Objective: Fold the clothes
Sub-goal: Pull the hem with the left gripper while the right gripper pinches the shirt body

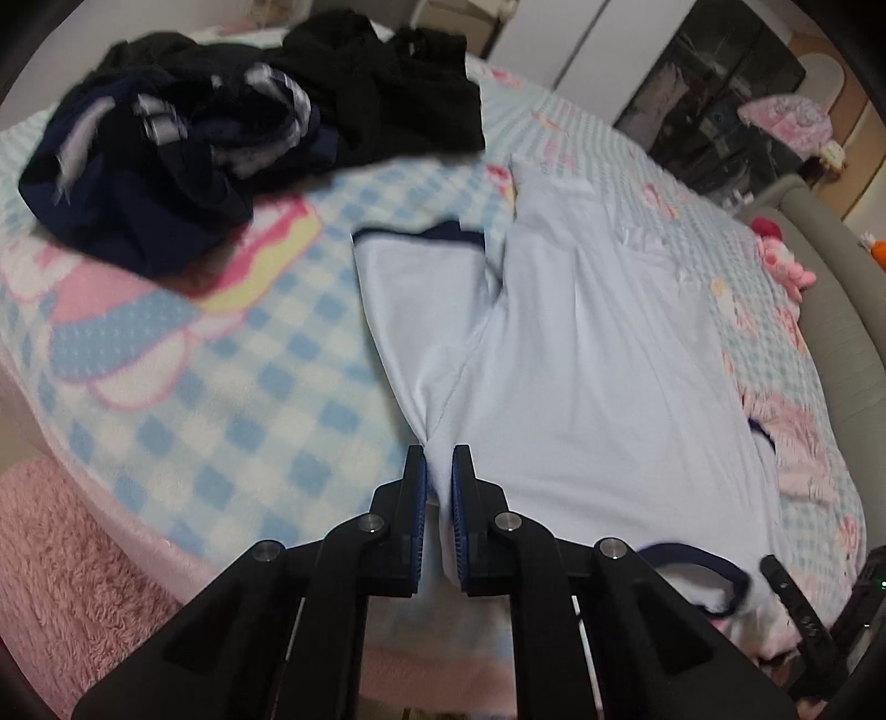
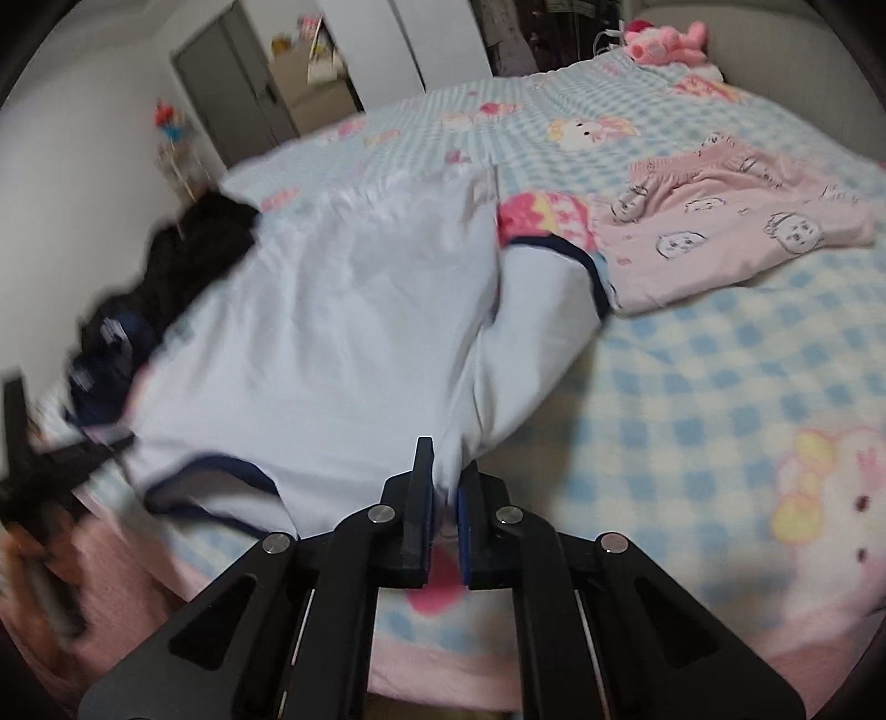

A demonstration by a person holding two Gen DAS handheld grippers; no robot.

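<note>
A pale blue T-shirt (image 1: 581, 343) with dark navy trim lies spread on the bed, its collar near the bed's front edge. My left gripper (image 1: 440, 459) is shut on the shirt's shoulder where the left sleeve meets the body; cloth is bunched between the blue pads. In the right wrist view the same T-shirt (image 2: 343, 332) stretches away, and my right gripper (image 2: 447, 471) is shut on its other shoulder by the right sleeve. The right gripper's tip shows at the left wrist view's lower right, and the left gripper at the right wrist view's far left.
A heap of dark clothes (image 1: 221, 144) sits at the bed's far left. Pink patterned shorts (image 2: 731, 221) lie beside the shirt's right sleeve. A pink plush toy (image 2: 664, 41) rests by the grey headboard (image 1: 830, 310). The checked blanket (image 1: 232, 399) covers the bed; a pink rug (image 1: 83, 570) lies below.
</note>
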